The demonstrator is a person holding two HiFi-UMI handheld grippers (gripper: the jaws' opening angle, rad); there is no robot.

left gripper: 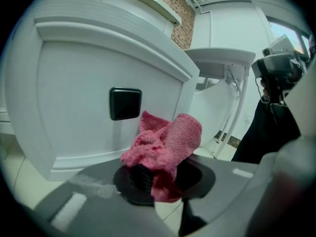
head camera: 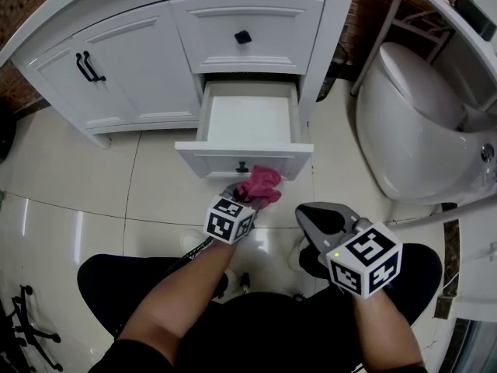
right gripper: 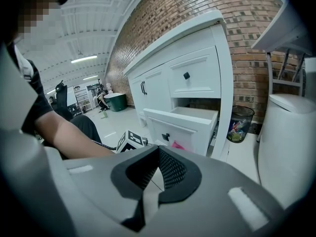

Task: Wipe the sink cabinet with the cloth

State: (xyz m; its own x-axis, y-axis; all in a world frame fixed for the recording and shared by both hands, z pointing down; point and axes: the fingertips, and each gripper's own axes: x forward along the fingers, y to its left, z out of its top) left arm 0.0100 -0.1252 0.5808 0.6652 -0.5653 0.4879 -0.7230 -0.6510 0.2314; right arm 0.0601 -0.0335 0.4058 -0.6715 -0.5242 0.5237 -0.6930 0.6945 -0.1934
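White floor tiles lie below the sink cabinet with its bottom drawer pulled out, left gripper pinching the pink cloth at the drawer front by the black knob, right gripper pressed together with nothing in it, toilet far right.

open drawer juts near from sink cabinet; cloth at drawer front, in left gripper; toilet right.

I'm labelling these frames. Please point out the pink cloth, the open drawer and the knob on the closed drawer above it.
pink cloth (left gripper: pixel 165 142): left gripper view, middle of the bunched fabric.
open drawer (head camera: pixel 247 119): head view, bare inside floor.
upper drawer knob (head camera: pixel 243 36): head view, centre of its black face.
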